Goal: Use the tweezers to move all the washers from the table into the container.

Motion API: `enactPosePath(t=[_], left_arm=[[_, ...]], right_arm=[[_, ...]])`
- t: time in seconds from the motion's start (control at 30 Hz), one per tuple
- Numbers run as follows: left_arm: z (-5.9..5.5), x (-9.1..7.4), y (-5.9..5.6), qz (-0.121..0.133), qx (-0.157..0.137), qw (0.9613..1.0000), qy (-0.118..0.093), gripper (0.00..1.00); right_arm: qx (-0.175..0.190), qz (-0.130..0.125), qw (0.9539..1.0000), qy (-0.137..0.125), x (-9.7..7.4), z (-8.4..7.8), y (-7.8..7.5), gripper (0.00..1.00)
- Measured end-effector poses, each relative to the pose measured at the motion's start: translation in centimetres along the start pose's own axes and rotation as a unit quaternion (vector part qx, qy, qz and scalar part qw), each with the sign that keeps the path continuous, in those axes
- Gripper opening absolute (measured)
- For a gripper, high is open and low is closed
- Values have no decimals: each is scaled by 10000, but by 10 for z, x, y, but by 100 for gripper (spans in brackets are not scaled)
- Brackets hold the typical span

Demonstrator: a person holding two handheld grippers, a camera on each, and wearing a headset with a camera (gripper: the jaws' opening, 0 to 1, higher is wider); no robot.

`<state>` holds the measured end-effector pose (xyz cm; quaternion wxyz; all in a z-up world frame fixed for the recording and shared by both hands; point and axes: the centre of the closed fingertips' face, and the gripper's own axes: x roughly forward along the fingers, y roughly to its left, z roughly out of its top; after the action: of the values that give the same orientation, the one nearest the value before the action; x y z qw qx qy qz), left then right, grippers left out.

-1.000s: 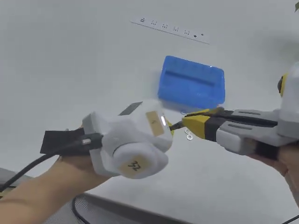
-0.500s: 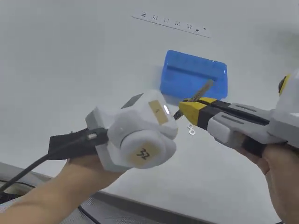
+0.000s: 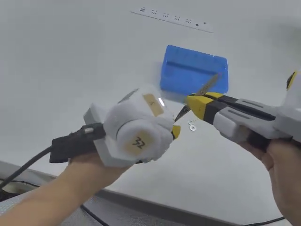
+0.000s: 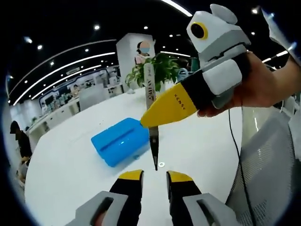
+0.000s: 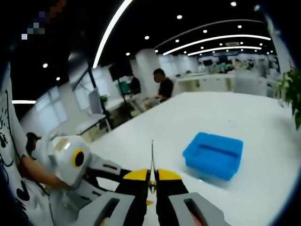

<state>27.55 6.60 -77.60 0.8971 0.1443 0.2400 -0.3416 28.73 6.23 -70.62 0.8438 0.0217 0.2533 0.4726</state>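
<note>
Tweezers [image 5: 152, 157] sit clamped in your right gripper [image 5: 151, 175], its jaws pressed onto them about halfway along. Whether the blade tips themselves are squeezed together cannot be made out, and no washer shows between them. Your left gripper [image 4: 155, 178] hangs nearest you with its jaws parted on nothing, facing the same patch of table [image 3: 70, 70].

Just past its nose, in the left gripper view, the tweezers' point comes down steeply to end just beside one washer [image 4: 162, 165], which lies flat on the table on the side toward your right hand. Whether the point touches the surface is unclear. From the head view two washers [image 3: 192, 125] lie close together below the yellow jaw tips. The tweezers' long axis leans with the point toward you and the back end up over the container [image 3: 195, 73].

So the coming move likely turns on a small sideways shift of the point onto the ring, done by your right hand, since only it holds the tool. Beyond the washers the blue container stands near, open side up. A pale strip [image 3: 171, 19] with small marks lies well beyond it.
</note>
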Motion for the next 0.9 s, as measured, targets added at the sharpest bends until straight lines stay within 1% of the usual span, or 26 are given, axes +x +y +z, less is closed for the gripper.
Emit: enactPosePath(t=[0.03, 0.07, 0.1, 0.13, 0.17, 0.2, 0.23, 0.3, 0.4, 0.47, 0.53, 0.6, 0.67, 0.7, 0.77, 0.8, 0.9], left_arm=[[-4, 0, -1, -42, -214, 9997, 60, 24], [-7, -1, -3, -107, -403, 9991, 103, 34], [-10, -2, -6, -193, -687, 9974, 121, 41], [-13, -4, -6, -200, -824, 9963, 144, 46], [-17, -7, -6, -157, -919, 9954, 211, 51], [-18, -9, -4, -107, -882, 9958, 203, 54], [-20, -14, -3, -54, -907, 9956, 229, 56], [-22, -21, -2, 24, -987, 9948, 258, 59], [-22, -32, 3, 180, -1064, 9939, 221, 62], [-21, -38, 6, 298, -1111, 9932, 201, 65], [-20, -43, 8, 359, -1127, 9928, 200, 67], [-21, -47, 10, 450, -1137, 9923, 202, 68], [-22, -49, 12, 515, -1152, 9918, 212, 68], [-23, -49, 13, 536, -1171, 9914, 237, 69], [-26, -50, 14, 579, -1195, 9907, 284, 70], [-29, -51, 14, 576, -1206, 9904, 345, 70], [-32, -52, 15, 585, -1204, 9902, 398, 70]], right_arm=[[-14, -75, 10000, -10, -1, 0, -5, 1], [-16, -127, 9999, -18, -1, -1, -8, 1], [-12, -266, 9996, -42, -2, -1, -17, 1], [-42, -397, 9992, -87, -3, -1, -25, 2], [-62, -468, 9988, -95, -3, -2, -30, 2], [-74, -534, 9985, -99, -3, -3, -34, 2], [-80, -651, 9978, -113, -3, -5, -42, 2], [-93, -758, 9970, -107, -1, -10, -51, 2], [-273, -962, 9950, -62, 3, -17, -64, 2], [-287, -1008, 9945, -66, 7, -22, -70, 2], [-261, -1047, 9941, -97, 10, -25, -75, 2], [-276, -1095, 9936, -70, 14, -31, -79, 2], [-324, -1144, 9929, -45, 17, -36, -83, 2], [-351, -1164, 9926, -8, 18, -39, -85, 2], [-384, -1195, 9921, -14, 21, -44, -88, 3], [-366, -1192, 9922, -14, 23, -46, -90, 3], [-324, -1166, 9926, 6, 26, -49, -91, 3]])
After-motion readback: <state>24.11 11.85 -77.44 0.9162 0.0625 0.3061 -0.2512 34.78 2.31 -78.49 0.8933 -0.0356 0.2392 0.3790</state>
